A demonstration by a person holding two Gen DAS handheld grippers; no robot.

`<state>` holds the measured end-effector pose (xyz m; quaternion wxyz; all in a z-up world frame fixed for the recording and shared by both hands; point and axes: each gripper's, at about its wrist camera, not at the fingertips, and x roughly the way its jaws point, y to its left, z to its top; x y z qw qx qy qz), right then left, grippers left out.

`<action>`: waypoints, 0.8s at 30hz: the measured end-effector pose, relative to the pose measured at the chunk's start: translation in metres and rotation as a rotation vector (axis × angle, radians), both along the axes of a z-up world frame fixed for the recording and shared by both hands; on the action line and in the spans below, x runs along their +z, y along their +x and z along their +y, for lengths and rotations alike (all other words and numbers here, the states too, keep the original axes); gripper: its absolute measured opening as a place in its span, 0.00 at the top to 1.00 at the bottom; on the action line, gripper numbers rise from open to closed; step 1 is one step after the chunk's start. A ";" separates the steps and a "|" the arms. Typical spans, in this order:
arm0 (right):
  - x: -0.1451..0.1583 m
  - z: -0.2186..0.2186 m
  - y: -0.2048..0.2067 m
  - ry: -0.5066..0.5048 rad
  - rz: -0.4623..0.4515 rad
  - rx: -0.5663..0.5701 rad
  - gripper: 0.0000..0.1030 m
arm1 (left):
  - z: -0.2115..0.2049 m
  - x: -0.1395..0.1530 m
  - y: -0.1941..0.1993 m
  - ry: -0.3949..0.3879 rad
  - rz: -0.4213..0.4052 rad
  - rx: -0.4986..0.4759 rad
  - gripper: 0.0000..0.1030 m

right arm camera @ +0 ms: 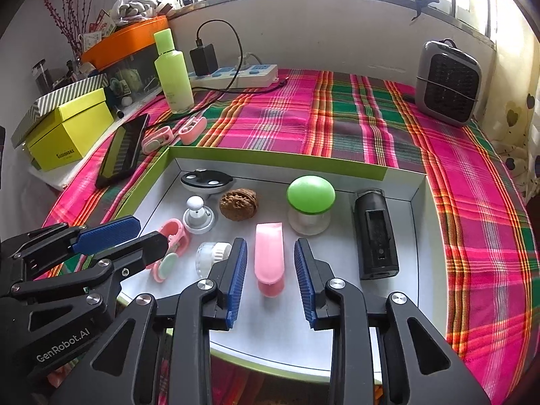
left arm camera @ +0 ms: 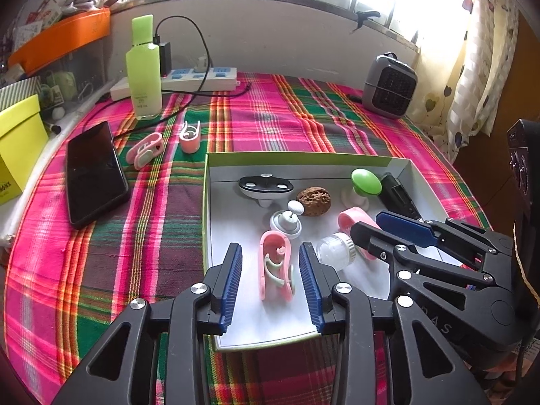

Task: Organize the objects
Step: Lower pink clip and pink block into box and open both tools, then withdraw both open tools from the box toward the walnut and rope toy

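Two pink clips set down in the white tray (right arm camera: 418,209), both claws parted.
Left claw (left arm camera: 270,281) straddles pink clip (left arm camera: 275,265), right claw (right arm camera: 270,278) its own clip (right arm camera: 269,258); neither pinches. Best lifted straight clear, without nudging either.

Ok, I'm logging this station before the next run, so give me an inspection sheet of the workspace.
Surface: plaid cloth over the table.
Job's things: shallow box holds a pink clip, a second pink clip, walnut, green-lidded jar, black case; two pink clips lie outside on the cloth.
Clutter: phone, green bottle, heater.
Grippers: left gripper and right gripper each straddle a clip, pads clear.
Cables: charger lead into power strip.
Surroundings: window, curtain.
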<state>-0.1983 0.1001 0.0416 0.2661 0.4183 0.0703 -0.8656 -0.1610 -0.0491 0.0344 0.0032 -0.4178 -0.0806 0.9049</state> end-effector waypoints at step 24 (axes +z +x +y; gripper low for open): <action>0.021 0.025 0.049 -0.035 0.073 -0.033 0.67 | 0.013 0.019 0.047 0.020 0.052 -0.008 0.64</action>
